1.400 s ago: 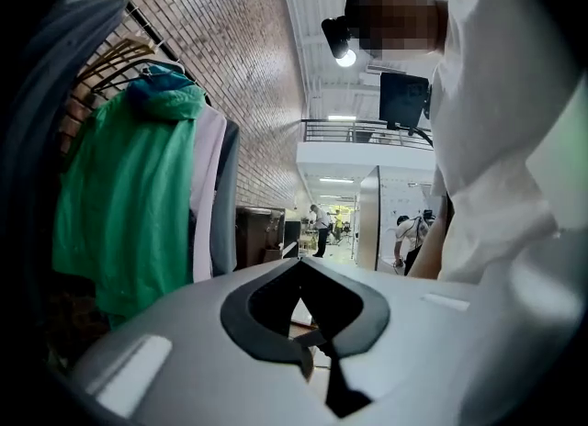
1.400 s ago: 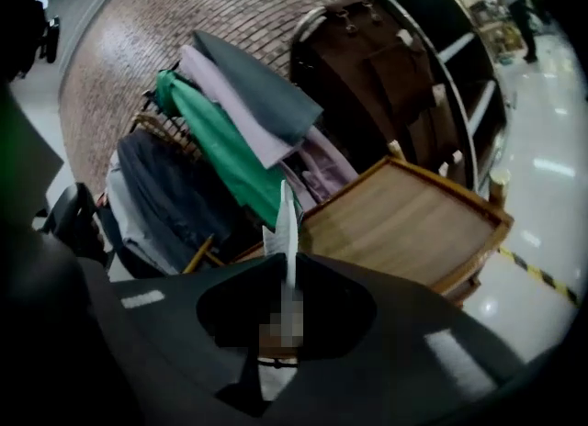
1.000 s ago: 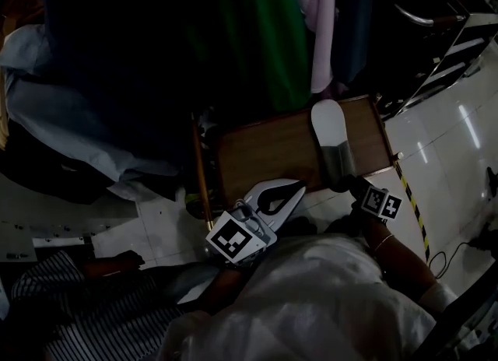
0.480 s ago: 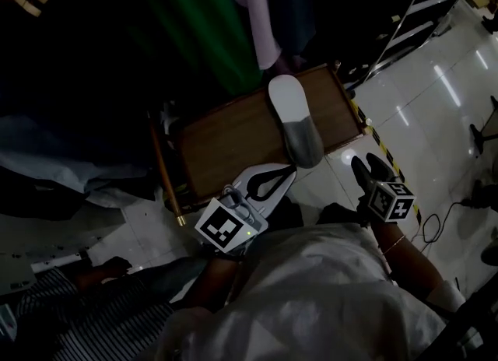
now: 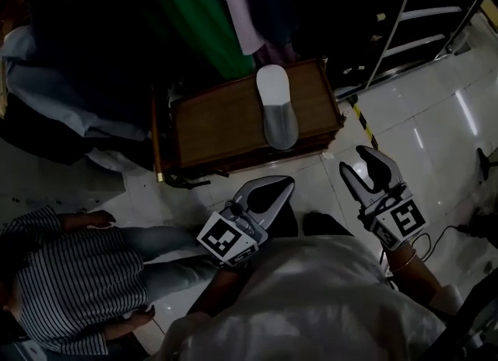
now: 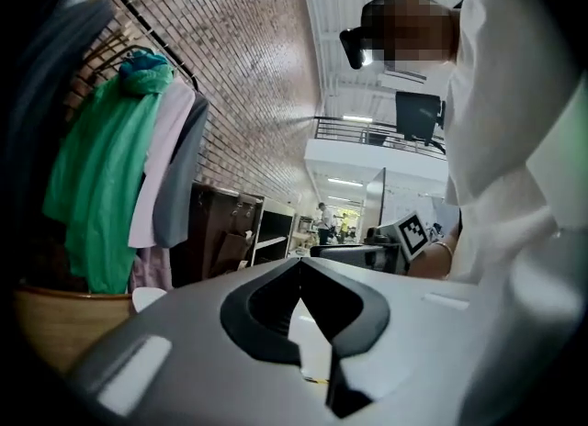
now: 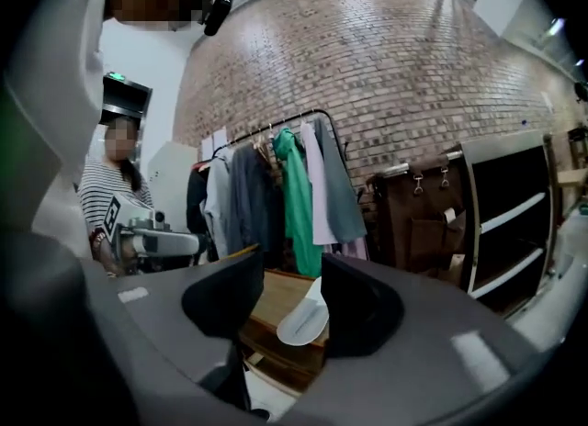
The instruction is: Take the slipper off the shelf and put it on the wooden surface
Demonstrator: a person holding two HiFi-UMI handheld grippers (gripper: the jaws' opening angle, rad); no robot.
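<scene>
the head view is dim and underexposed: the hanging clothes [image 5: 93, 33] sink nearly into black, and only the floor [image 5: 443, 110] at the right shows pale streaks of reflected light. the slipper [image 5: 276, 106] stands out as a light patch on the dark wooden surface [image 5: 210, 126]. both gripper views are much brighter. in the left gripper view, strip lights [image 6: 344, 181] glow in the far hall, and the left gripper [image 6: 299, 263] looms soft and out of focus. in the right gripper view the brick wall [image 7: 395, 66] is evenly lit. both bend straight lines and darken to black at the corners.
</scene>
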